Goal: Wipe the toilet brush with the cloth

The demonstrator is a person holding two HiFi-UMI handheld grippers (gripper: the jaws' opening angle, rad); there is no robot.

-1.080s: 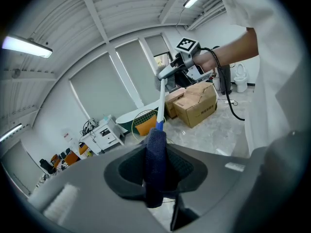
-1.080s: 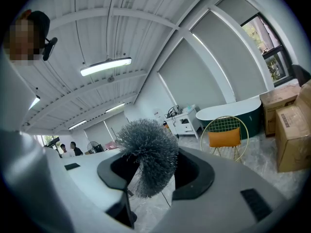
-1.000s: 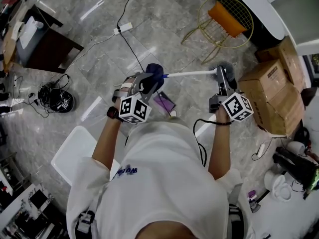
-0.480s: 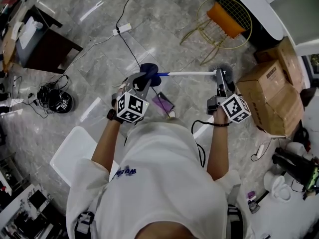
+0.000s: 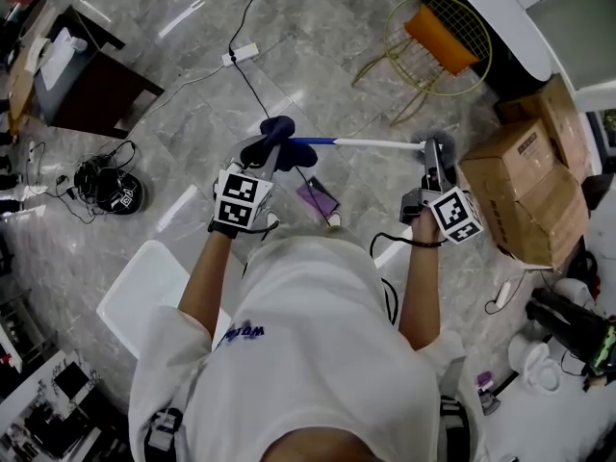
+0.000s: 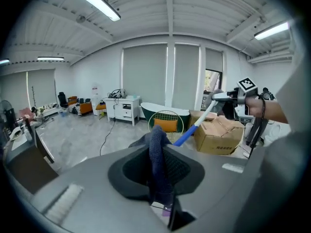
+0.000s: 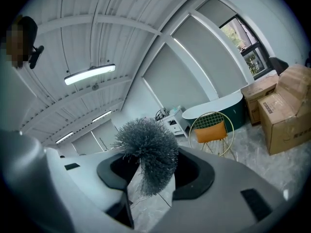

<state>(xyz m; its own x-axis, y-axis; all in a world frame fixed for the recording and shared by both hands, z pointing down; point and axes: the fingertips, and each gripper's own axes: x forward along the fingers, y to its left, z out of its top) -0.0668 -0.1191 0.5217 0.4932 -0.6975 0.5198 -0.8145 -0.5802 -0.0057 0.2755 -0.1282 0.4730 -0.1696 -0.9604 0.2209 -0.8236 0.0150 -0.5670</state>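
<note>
So the person is holding the toilet brush (image 5: 371,144) up in the air in front of them, over the grey floor (image 5: 192,114), stretched between the two grippers. From the head view its long axis runs pretty much straight across, side to side. The grey bristle head is at the right gripper (image 5: 435,157), and the white shaft runs toward the person's left. It turns blue near its end, which points at the left gripper (image 5: 269,152).

The left gripper is clamped tight on a dark blue cloth (image 5: 272,135), and the blue end of the handle runs right into that cloth. Can't tell whether the cloth wraps the handle or just sits against it.

The head view gives you the whole length of the brush but not much of the jaws. The left gripper view fills that in. The cloth (image 6: 156,159) stands pinched upright between closed jaws, and the handle (image 6: 194,127) comes out from behind it, slanting up and right to the other gripper's marker cube (image 6: 247,85).

The right gripper view shows none of the handle and no cloth, just the bristles (image 7: 148,152) bunched between its jaws, which are closed on the brush at the head end.

Both gripper views also catch a wire chair with an orange cushion (image 7: 211,130), a bathtub (image 7: 218,108) behind it and cardboard boxes (image 7: 286,108) to the right.
</note>
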